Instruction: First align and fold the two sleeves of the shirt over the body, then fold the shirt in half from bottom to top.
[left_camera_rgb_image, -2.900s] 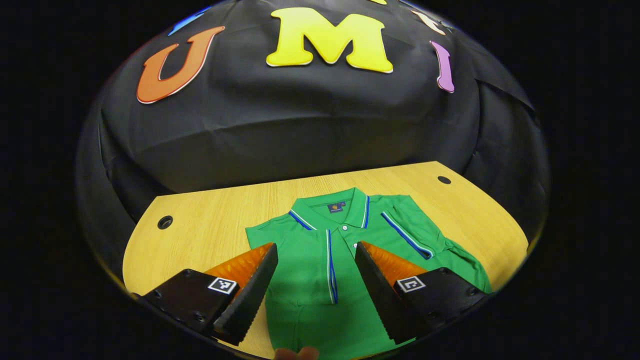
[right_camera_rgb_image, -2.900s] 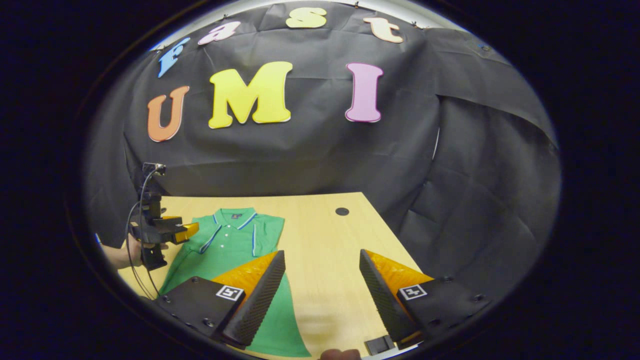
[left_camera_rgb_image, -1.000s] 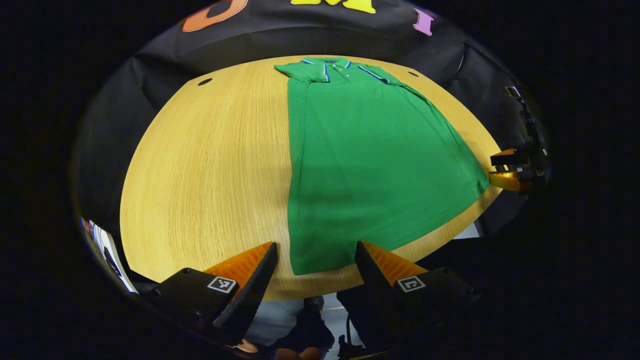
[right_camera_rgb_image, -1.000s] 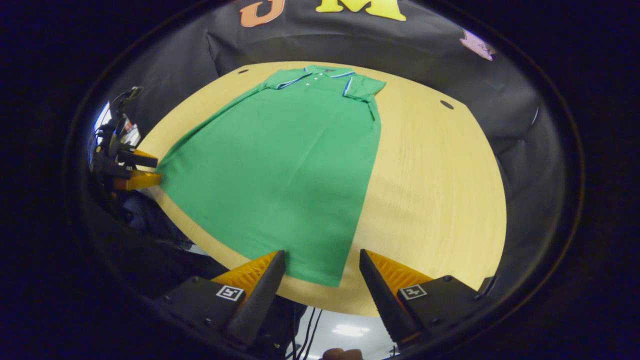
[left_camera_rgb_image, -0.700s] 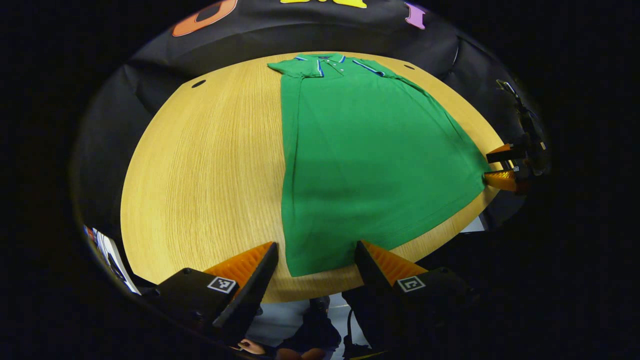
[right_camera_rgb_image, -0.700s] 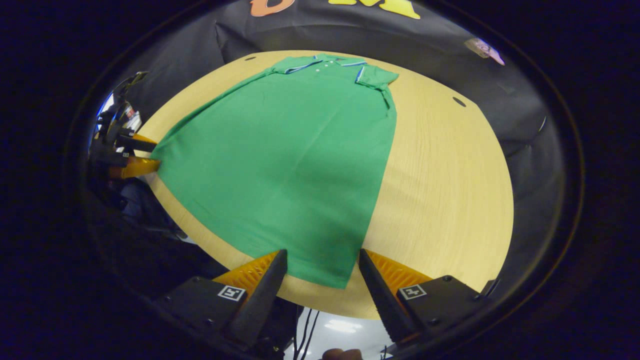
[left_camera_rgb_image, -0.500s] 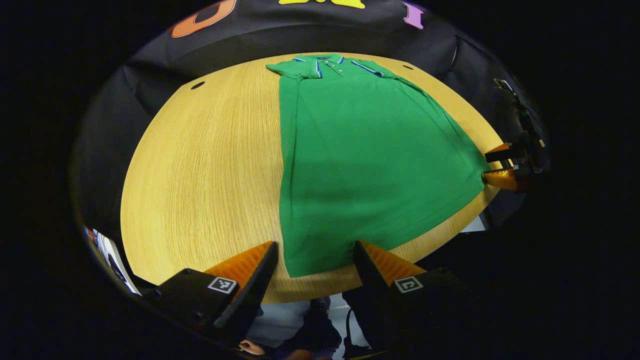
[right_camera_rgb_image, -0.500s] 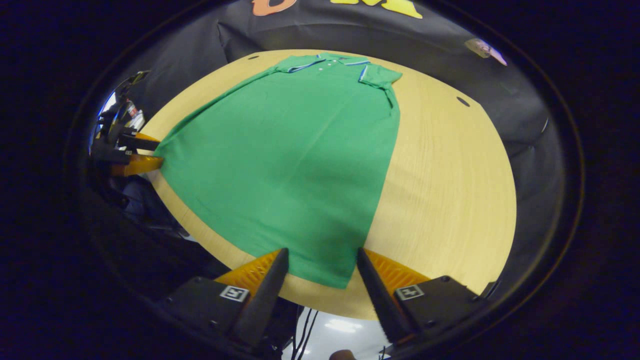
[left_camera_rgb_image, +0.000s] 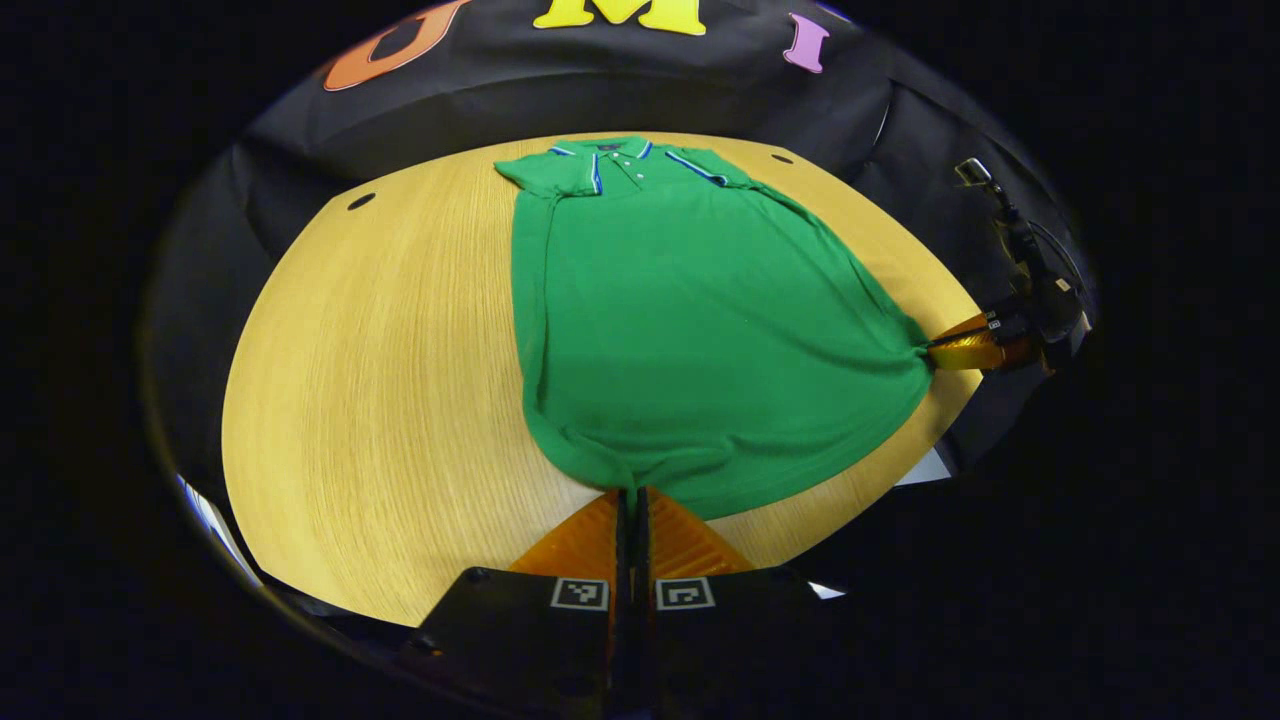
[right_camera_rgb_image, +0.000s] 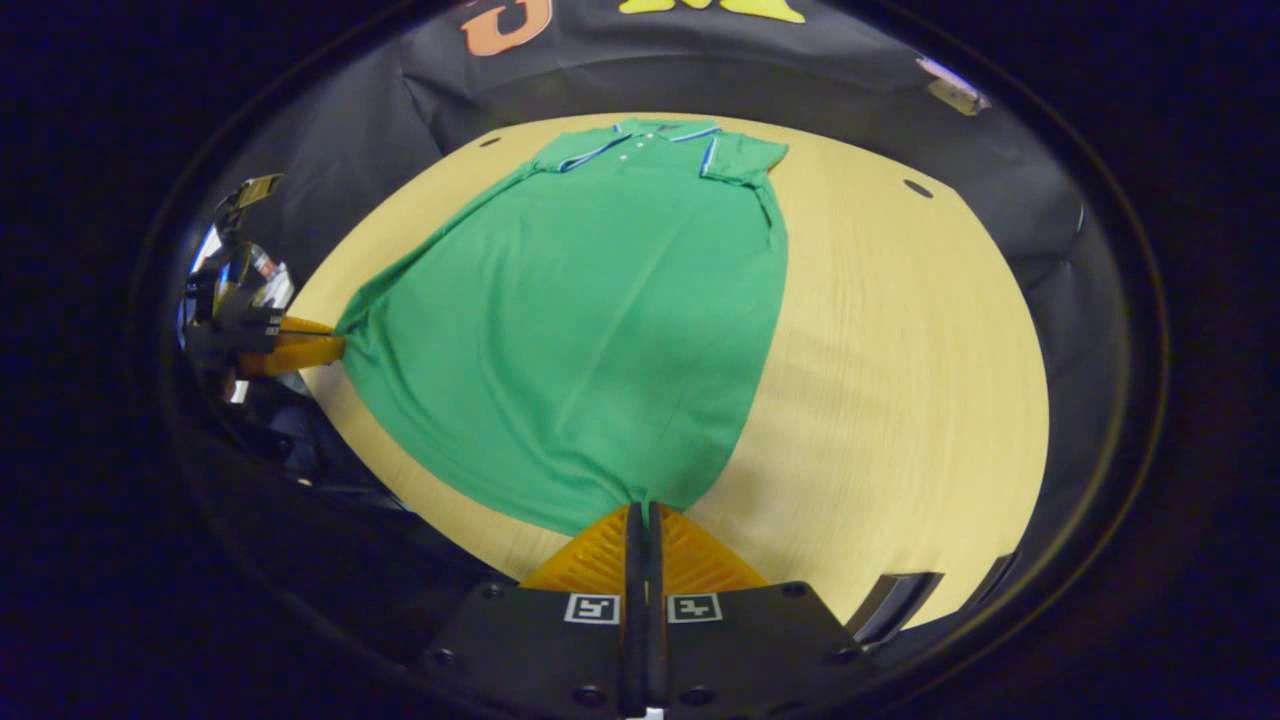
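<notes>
At the tabletop's near edge, both grippers' jaws pinch the shirt's bottom corners, ready to lift them toward the collar.

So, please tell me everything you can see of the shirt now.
The shirt is a green polo of soft knit, with blue-and-white trim on the collar and a buttoned placket. It lies face up on the wooden table, collar at the far side, both sleeves folded over the body. The left gripper is shut on one bottom corner and the right gripper on the other, and the cloth puckers there.
</notes>
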